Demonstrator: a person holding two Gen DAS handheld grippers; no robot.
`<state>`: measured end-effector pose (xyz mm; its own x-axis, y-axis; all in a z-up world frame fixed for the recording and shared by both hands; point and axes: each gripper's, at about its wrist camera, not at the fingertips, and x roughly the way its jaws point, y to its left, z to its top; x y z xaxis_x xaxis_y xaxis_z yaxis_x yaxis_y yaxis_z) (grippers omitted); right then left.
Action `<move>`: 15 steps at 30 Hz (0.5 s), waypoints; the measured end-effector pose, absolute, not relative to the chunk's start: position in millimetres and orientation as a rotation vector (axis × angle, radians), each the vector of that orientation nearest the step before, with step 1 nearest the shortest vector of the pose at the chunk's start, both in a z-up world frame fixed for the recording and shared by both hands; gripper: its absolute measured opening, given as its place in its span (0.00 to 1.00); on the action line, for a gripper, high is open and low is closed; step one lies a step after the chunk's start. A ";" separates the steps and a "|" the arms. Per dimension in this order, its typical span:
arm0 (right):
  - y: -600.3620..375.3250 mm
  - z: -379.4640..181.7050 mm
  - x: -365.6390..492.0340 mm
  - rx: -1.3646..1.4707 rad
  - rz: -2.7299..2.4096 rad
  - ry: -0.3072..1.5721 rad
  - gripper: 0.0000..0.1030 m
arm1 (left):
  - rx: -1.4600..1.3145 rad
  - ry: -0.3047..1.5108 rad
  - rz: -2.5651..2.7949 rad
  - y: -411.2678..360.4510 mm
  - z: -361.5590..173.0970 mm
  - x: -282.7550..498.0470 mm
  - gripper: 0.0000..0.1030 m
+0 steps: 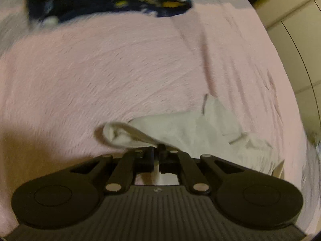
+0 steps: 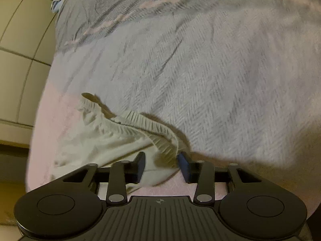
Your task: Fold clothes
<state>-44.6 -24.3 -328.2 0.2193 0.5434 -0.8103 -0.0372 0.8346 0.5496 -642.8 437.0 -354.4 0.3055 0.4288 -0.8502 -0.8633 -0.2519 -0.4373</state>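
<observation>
A white garment (image 1: 190, 128) lies crumpled on a pink fleece blanket (image 1: 100, 70). In the left wrist view my left gripper (image 1: 157, 150) is shut on a rolled edge of this white cloth, which curls away to the left of the fingertips. In the right wrist view the garment's gathered elastic waistband (image 2: 140, 120) runs down between the fingers of my right gripper (image 2: 161, 164). Those jaws stand apart, the blue pads on either side of the bunched waistband with a gap showing.
A dark navy garment with yellow and white print (image 1: 100, 0) lies at the far end of the blanket. A grey herringbone cover (image 2: 200, 70) spreads beyond the waistband. The bed edge drops to a tiled floor (image 2: 20, 60) on the left; pale panels (image 1: 297, 30) stand at the right.
</observation>
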 end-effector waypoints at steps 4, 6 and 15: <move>-30.6 -285.5 -27.9 0.359 0.486 1.170 0.00 | -1.192 0.498 1.260 439.5 -295.6 -661.4 0.01; -43.9 -257.6 -13.4 0.350 0.505 1.130 0.00 | -1.139 0.516 1.272 434.0 -261.3 -679.1 0.01; -70.2 -303.5 -32.5 0.427 0.502 1.342 0.49 | -1.189 0.650 1.333 409.2 -290.0 -691.5 0.01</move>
<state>-32.5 -70.2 -303.5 0.1506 0.5719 -0.8064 -0.0974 0.8203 0.5635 -691.5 409.2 -290.0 0.1940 0.3803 -0.9043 -0.9467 -0.1690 -0.2742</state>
